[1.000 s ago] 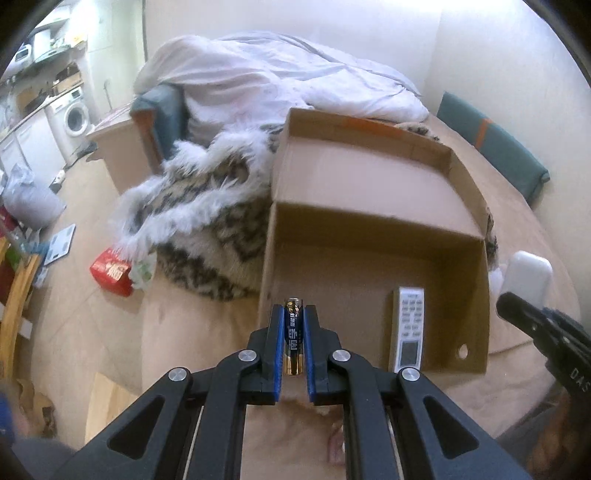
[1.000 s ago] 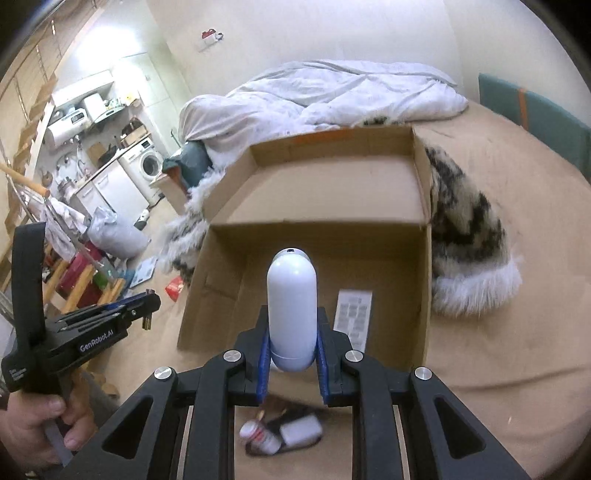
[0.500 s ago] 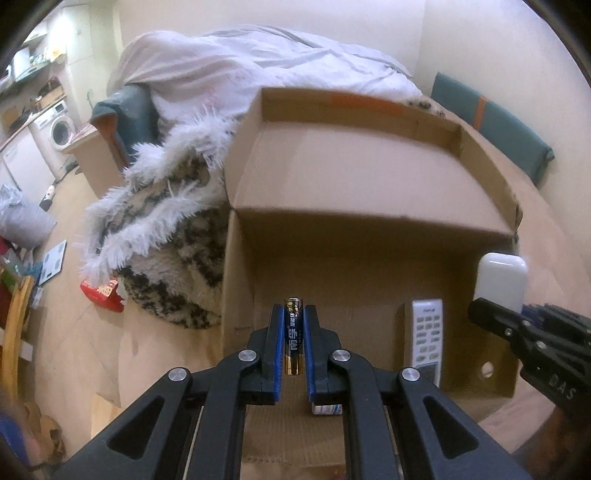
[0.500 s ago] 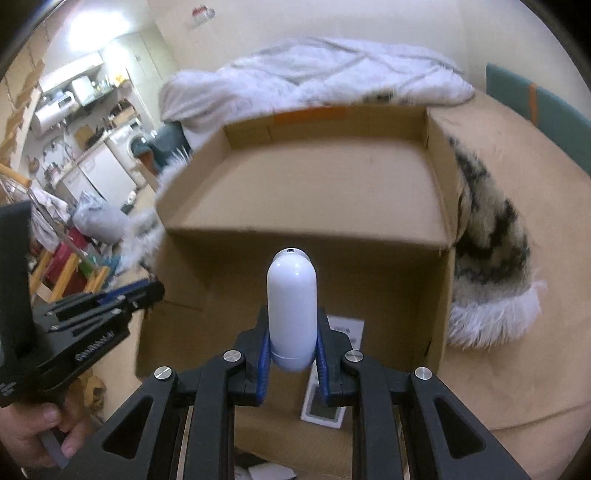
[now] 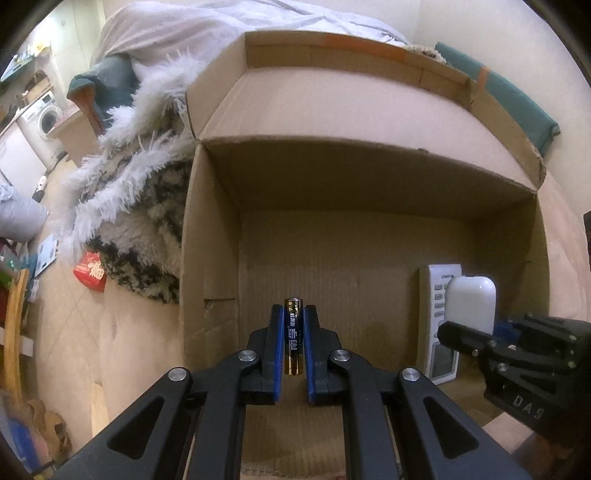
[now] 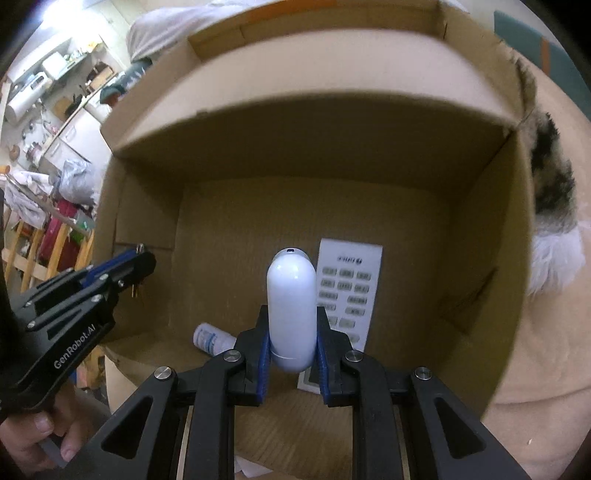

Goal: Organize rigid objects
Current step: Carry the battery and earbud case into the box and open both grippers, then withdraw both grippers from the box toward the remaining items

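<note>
An open cardboard box lies on the bed in both wrist views. My left gripper is shut on a blue and gold battery, held upright over the box's near left part. My right gripper is shut on a white rounded capsule-shaped case, also inside the box mouth. A white remote control lies flat on the box floor at the right. A small white bottle lies on the floor near the front wall.
A furry black-and-white blanket presses against the box's left side, with a white duvet behind. A red packet lies on the floor at left. A hand grips the left tool's handle. Teal cushion at back right.
Both grippers have sunk and moved forward into the box mouth, which now fills each view. The battery and the white case stay gripped. The small bottle has come into the right wrist view.
</note>
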A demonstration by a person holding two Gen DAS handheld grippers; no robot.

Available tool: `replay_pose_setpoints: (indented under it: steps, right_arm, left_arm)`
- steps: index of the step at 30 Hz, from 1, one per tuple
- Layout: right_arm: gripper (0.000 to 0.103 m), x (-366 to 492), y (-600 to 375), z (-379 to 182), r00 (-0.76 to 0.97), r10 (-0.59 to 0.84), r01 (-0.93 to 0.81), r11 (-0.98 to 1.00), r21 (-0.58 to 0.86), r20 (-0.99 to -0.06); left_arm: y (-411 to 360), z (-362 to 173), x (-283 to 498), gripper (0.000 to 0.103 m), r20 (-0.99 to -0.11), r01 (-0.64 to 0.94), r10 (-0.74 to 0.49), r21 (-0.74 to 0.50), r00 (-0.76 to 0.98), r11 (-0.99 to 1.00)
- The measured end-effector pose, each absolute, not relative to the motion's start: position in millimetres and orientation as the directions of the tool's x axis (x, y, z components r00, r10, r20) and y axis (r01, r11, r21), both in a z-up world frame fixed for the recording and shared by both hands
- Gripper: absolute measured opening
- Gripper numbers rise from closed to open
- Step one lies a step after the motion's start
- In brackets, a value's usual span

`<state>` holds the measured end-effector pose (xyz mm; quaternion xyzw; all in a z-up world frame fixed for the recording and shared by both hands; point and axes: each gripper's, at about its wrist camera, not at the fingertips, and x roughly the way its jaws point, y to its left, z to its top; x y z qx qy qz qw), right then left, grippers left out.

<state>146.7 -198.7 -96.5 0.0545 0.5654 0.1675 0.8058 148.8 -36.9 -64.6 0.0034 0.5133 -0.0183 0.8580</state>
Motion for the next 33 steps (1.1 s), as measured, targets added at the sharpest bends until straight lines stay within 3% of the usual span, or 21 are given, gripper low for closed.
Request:
replay_pose_setpoints:
  steps: [15, 30, 32, 33]
  right_arm:
    - [0.022, 154, -191, -110, 0.268, 0.306, -0.189, 0.946, 0.262, -0.914]
    - [0.022, 151, -203, -94, 0.348, 0.353, -0.167, 0.935, 0.313, -0.869]
    - [0.03, 151, -206, -87, 0.372, 0.368, -0.162, 0.93, 0.33, -0.852]
    - [0.048, 150, -208, -85, 0.384, 0.373, -0.16, 0.928, 0.337, -0.845]
  left_arm:
    - [-45, -82, 150, 0.009, -0.907, 0.033, -0.019, -0.006, 0.422, 0.999]
    - [-43, -96, 159, 0.011, -0.916, 0.037, -0.021, -0.007, 0.4, 0.999]
    - [-43, -95, 159, 0.015, -0.915, 0.038, -0.043, -0.031, 0.401, 0.999]
    - [-42, -94, 159, 0.017, -0.914, 0.039, -0.056, -0.044, 0.402, 0.998]
